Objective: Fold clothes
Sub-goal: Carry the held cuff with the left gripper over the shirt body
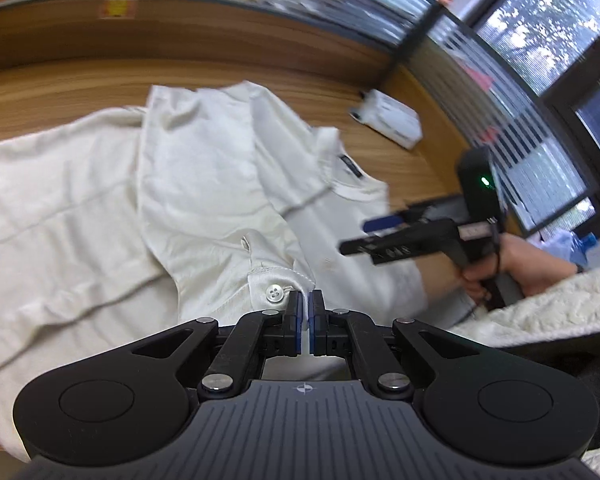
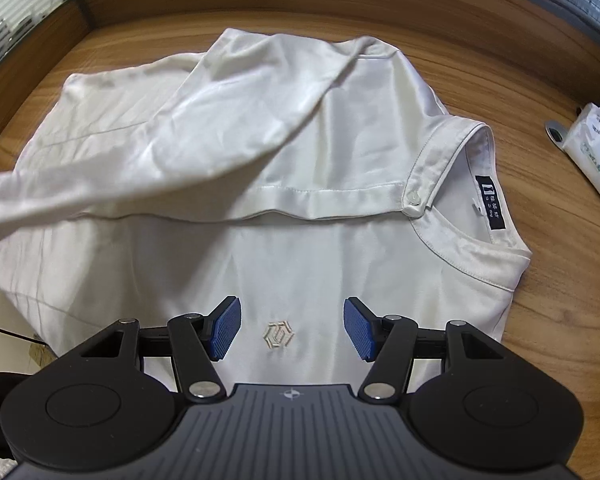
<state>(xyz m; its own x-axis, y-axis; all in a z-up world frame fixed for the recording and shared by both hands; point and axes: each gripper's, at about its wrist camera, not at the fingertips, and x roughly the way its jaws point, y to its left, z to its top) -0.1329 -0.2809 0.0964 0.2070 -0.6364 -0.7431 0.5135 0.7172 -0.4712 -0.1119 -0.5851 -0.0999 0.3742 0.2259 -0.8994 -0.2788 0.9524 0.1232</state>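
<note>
A white button shirt lies spread on the wooden table. My left gripper is shut on the sleeve cuff, right beside its white button, and holds it up over the body of the shirt. In the right wrist view that sleeve stretches diagonally across the shirt toward the left edge. My right gripper is open just above the chest, with the embroidered logo between its blue pads, which do not touch it. The collar label lies to the right. The right gripper also shows in the left wrist view.
A white tissue pack lies on the bare wood to the right of the collar, also seen as the pack. A wooden partition and windows border the table's far side. A person's hand in a fluffy sleeve holds the right gripper.
</note>
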